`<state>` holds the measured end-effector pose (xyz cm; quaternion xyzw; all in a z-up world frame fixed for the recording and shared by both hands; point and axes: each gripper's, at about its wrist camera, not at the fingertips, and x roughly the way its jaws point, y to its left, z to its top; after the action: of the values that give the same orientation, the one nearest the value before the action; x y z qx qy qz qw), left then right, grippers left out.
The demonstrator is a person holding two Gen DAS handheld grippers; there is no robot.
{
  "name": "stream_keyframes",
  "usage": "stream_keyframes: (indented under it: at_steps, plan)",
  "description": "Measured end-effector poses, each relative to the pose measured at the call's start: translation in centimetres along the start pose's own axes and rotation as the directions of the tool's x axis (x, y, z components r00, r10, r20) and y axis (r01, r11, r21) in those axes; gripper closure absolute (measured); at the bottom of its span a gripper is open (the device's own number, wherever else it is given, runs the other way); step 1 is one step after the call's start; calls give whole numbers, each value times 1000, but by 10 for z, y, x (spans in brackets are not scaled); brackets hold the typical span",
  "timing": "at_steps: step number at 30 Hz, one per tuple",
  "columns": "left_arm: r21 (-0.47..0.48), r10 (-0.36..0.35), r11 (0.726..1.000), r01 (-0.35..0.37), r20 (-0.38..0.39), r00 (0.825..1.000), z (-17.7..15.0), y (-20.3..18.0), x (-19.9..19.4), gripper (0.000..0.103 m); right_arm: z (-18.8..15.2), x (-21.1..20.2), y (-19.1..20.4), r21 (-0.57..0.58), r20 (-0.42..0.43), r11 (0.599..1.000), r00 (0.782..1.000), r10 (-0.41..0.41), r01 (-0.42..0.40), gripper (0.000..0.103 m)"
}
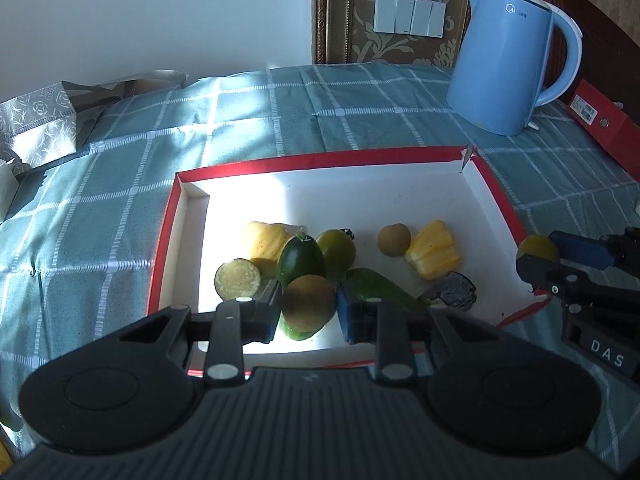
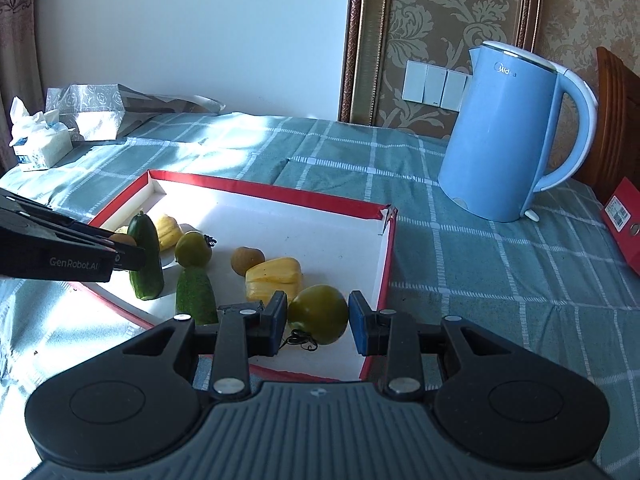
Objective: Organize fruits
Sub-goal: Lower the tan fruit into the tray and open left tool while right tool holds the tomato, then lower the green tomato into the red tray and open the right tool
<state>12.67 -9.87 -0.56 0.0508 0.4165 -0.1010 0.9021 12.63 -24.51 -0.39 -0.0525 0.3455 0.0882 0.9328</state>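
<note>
Checked teal cloth is covering the table under a red-rimmed tray. Over its near edge, the left gripper is clamping a round brown fruit; just behind, a cucumber piece is standing upright, long axis vertical. At the tray's right corner, the right gripper is pinching a green tomato, stem toward the camera.
</note>
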Motion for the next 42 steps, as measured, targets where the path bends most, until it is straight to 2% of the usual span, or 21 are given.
stream_keyframes:
  at_steps: [6, 10, 17, 20, 24, 27, 28, 31, 37, 42]
  plan:
    - [15, 11, 1000, -11, -1, 1000, 9, -8, 15, 77, -1, -1, 0, -9, 3, 1000, 1000, 5, -5, 71]
    - [38, 57, 998, -57, 7, 998, 14, -9, 26, 77, 0, 0, -1, -10, 4, 1000, 1000, 11, -11, 71]
    - [24, 88, 996, -88, -7, 996, 20, 0, 40, 75, 2, 7, -3, -14, -5, 1000, 1000, 22, -23, 71]
    - [11, 81, 997, -81, -22, 996, 19, 4, 43, 74, 2, 11, -3, -22, -11, 999, 999, 31, -31, 71]
    - [9, 87, 996, -87, -11, 996, 18, 3, 36, 59, 4, 14, -3, -26, -13, 999, 999, 34, -35, 71]
    - [1, 110, 994, -110, 8, 994, 17, 4, 26, 38, 7, 16, -4, -23, -6, 999, 999, 35, -35, 71]
    - [-1, 119, 993, -119, 15, 993, 16, 4, 22, 34, 8, 16, -5, -22, -3, 999, 999, 36, -36, 71]
    - [-23, 122, 992, -121, 22, 992, 14, 10, 12, 33, 12, 16, -4, -25, 10, 999, 999, 37, -36, 71]
    - [-46, 175, 984, -173, 42, 984, 1, 25, -9, 28, 16, 19, -1, -39, 11, 998, 999, 45, -45, 70]
    - [-127, 186, 975, -181, 34, 982, -15, 44, -27, 25, 17, 27, 1, -54, 11, 998, 999, 40, -39, 70]
